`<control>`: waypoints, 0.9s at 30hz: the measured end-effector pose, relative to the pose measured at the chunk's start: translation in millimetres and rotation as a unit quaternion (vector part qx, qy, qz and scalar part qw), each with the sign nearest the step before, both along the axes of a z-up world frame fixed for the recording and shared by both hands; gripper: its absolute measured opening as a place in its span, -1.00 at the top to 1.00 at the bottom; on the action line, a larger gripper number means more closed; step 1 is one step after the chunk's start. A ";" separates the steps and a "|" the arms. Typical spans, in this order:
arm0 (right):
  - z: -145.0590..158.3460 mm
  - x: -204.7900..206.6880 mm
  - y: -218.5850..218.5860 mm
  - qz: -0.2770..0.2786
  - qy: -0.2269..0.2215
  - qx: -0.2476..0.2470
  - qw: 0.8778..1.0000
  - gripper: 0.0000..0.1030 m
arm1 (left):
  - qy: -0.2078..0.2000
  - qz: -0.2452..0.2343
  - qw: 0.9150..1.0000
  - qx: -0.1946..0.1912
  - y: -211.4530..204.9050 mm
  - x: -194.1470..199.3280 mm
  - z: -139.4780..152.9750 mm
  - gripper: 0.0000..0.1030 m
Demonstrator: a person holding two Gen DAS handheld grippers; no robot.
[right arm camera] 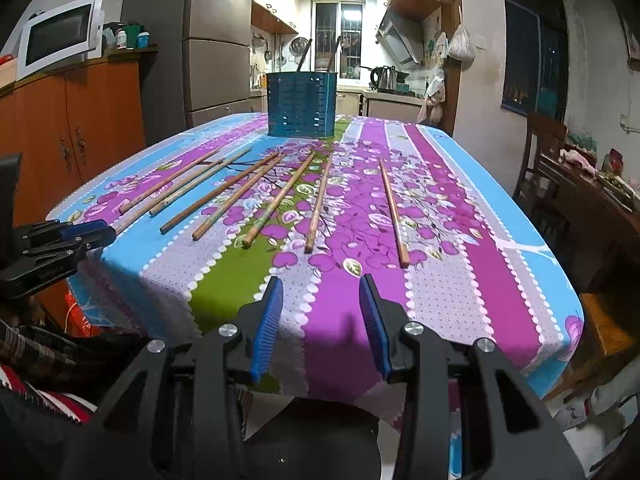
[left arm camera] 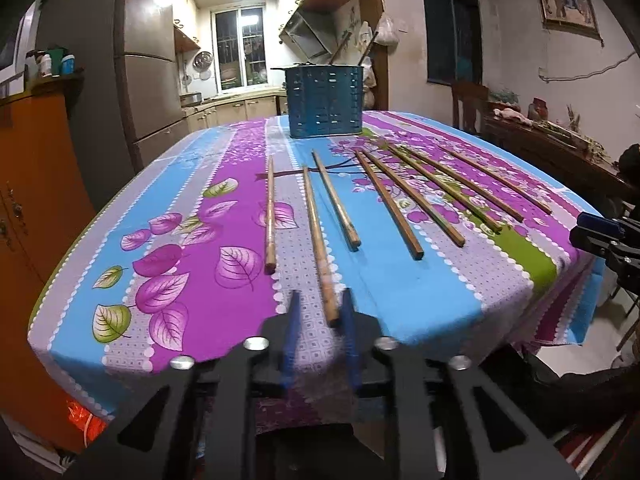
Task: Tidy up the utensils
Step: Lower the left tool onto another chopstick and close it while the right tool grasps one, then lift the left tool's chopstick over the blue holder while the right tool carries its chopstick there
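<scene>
1. The left hand-held gripper has its jaws around the near end of one chopstick.
2. Seven more chopsticks lie loose on the table; the blue holder stands behind, holding a few.
3. The right hand-held gripper hangs part-open, empty.

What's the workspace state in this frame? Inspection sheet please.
Surface: table under a floral tablecloth, flat.
Job's things: eight chopsticks lying side by side; blue utensil holder upright at the far end, handles sticking out.
Clutter: nothing seen on the table.
Grippers: left gripper closed around the near end of one chopstick, which lies on the cloth; right gripper open, empty, at the near edge.
Cables: nothing seen on the table; wall wire far off.
Surroundings: fridge, orange cabinet, microwave.
</scene>
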State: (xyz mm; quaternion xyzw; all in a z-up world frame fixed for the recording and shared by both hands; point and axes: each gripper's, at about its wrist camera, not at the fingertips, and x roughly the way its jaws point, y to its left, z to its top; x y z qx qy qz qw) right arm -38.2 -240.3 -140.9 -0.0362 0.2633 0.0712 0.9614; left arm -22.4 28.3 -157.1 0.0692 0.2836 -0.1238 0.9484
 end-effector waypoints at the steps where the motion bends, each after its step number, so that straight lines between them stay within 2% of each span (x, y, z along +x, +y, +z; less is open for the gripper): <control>1: 0.0 0.3 1.5 0.003 -0.002 -0.001 1.000 0.29 | -0.001 0.003 1.000 0.000 0.8 0.4 0.1 0.79; 5: -0.5 6.6 5.5 0.009 -0.004 -0.001 1.000 0.43 | -0.004 0.007 1.000 -0.001 2.1 0.7 0.0 0.84; 9: 0.2 21.6 10.0 0.002 -0.016 -0.009 1.000 0.48 | -0.008 0.008 1.000 0.002 1.0 0.1 -0.5 0.84; 19: -14.6 61.4 11.8 -0.006 0.008 -0.010 1.000 0.65 | -0.011 0.004 1.000 0.012 -0.4 0.6 0.0 0.84; 23: -15.3 64.1 10.7 -0.005 0.006 -0.004 1.000 0.66 | -0.011 0.004 1.000 0.012 -0.4 0.5 -0.2 0.84; 25: -16.0 64.7 9.5 0.003 0.009 0.009 1.000 0.79 | -0.011 0.004 1.000 0.012 -0.2 0.6 -0.3 0.84; 27: -16.9 65.8 8.0 0.000 0.008 0.022 1.000 0.81 | -0.011 0.004 1.000 0.013 -0.5 0.9 -0.4 0.84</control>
